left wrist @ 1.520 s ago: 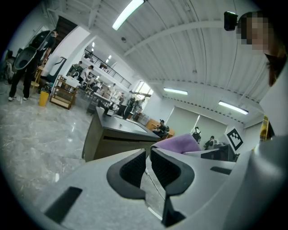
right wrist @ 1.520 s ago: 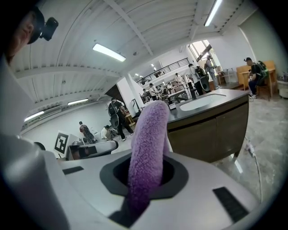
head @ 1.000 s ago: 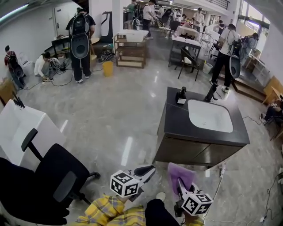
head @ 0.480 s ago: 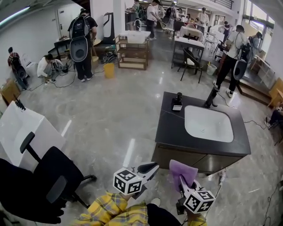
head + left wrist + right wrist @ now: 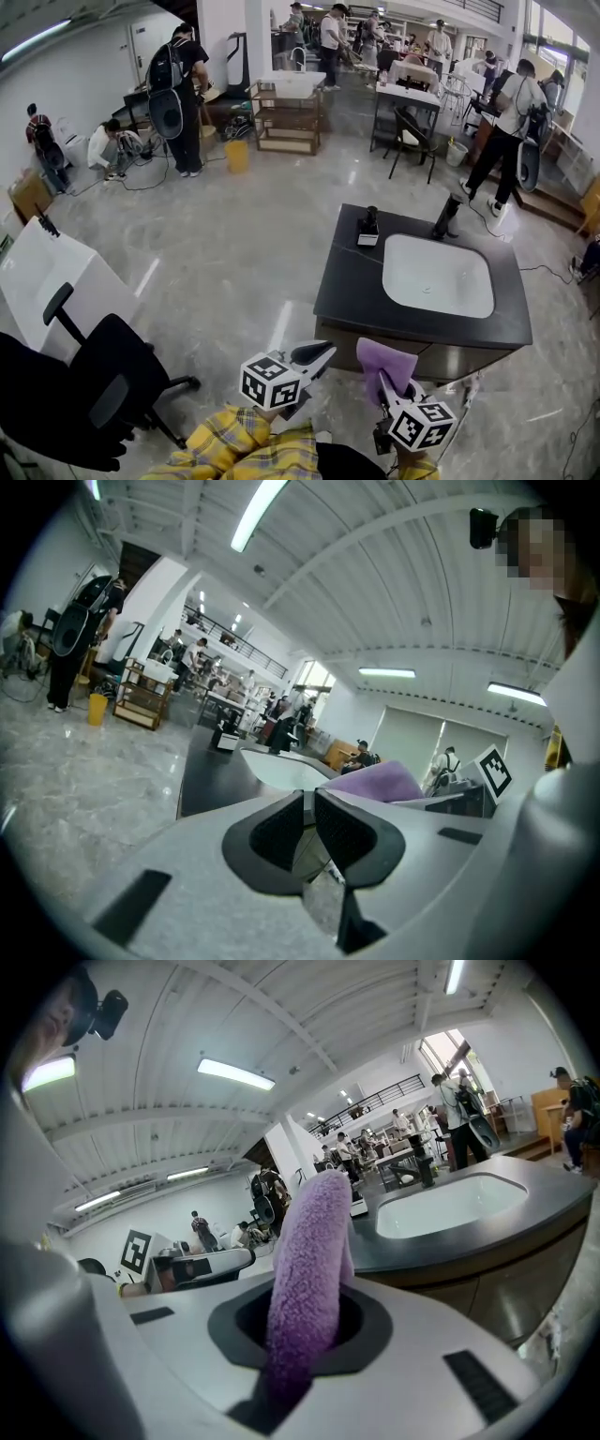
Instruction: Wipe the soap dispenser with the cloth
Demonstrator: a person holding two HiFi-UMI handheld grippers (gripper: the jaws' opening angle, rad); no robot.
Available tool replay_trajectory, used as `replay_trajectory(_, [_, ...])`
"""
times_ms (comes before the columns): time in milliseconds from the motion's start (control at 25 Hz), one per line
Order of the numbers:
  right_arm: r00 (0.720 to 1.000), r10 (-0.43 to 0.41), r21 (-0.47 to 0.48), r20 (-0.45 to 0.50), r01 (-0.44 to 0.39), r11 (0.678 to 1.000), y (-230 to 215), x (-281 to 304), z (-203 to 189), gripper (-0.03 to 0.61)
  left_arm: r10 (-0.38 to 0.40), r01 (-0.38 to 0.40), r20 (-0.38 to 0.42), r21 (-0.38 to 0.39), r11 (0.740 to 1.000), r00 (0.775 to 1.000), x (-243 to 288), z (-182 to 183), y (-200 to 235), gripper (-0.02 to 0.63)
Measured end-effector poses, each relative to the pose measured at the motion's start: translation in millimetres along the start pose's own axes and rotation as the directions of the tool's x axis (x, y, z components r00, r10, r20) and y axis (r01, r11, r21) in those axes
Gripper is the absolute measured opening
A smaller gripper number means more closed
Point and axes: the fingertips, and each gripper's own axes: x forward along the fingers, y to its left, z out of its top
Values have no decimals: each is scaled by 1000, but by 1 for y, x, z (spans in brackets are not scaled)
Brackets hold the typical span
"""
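Cloth point(image 5: 305, 1260), clamped: right gripper view

The soap dispenser point(image 5: 368, 228) is a small dark pump bottle with a white label. It stands upright right of centre in the head view, on the far left corner of a dark counter point(image 5: 356, 281), just beside a white basin point(image 5: 436, 277). The cloth point(image 5: 384, 361) is purple and fluffy, at the lower middle of the frame. It is pinched in the right gripper point(image 5: 305, 1326), and its free end rises upright and folds over.
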Motion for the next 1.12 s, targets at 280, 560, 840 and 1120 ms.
replay_trajectory(280, [1000, 21, 1, -12, -21, 1000, -29, 13, 6, 37, 6, -6, 2, 11, 1000, 1000, 33, 2, 2, 38])
replay_trajectory(560, [999, 31, 24, -18, -31, 999, -43, 26, 8, 37, 37, -37, -2, 0, 999, 999, 38, 2, 14, 38])
replay_trajectory(840, [1000, -17, 49, -18, 17, 999, -67, 35, 15, 37, 17, -17, -15, -9, 1000, 1000, 69, 12, 35, 38])
replay_trajectory(1120, [998, -64, 48, -5, 65, 997, -92, 75, 42, 37, -45, 45, -25, 13, 999, 999, 108, 42, 66, 38])
